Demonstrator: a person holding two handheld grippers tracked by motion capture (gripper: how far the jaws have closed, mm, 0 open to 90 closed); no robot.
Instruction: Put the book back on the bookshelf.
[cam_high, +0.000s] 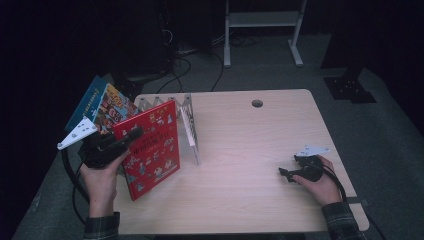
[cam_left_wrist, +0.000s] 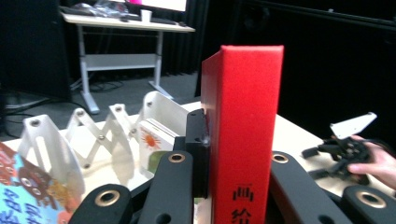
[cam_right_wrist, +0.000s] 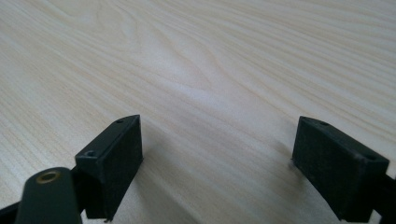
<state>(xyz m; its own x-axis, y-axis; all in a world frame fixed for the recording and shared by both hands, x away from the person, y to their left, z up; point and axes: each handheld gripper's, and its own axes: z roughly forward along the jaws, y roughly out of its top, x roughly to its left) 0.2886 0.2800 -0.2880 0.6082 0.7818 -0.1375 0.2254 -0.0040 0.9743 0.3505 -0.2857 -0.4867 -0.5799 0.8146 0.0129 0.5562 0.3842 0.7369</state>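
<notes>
High view, left gripper: my left gripper (cam_high: 131, 136) is clamped on the red book (cam_high: 148, 147), which stands tilted at the table's (cam_high: 250, 150) left edge, beside the white folding rack (cam_high: 187, 120).
High view, right gripper: my right gripper (cam_high: 286, 173) rests on the bare wood, well apart from the book.
Left gripper view, grip: jaws closed on the red book (cam_left_wrist: 243, 135), spine toward the camera; rack (cam_left_wrist: 93, 135) behind left.
Right gripper view, jaws: spread wide, empty, pads (cam_right_wrist: 116, 163) on the tabletop (cam_right_wrist: 210, 70).
Room: dark; a white desk frame (cam_high: 262, 30) stands beyond.
</notes>
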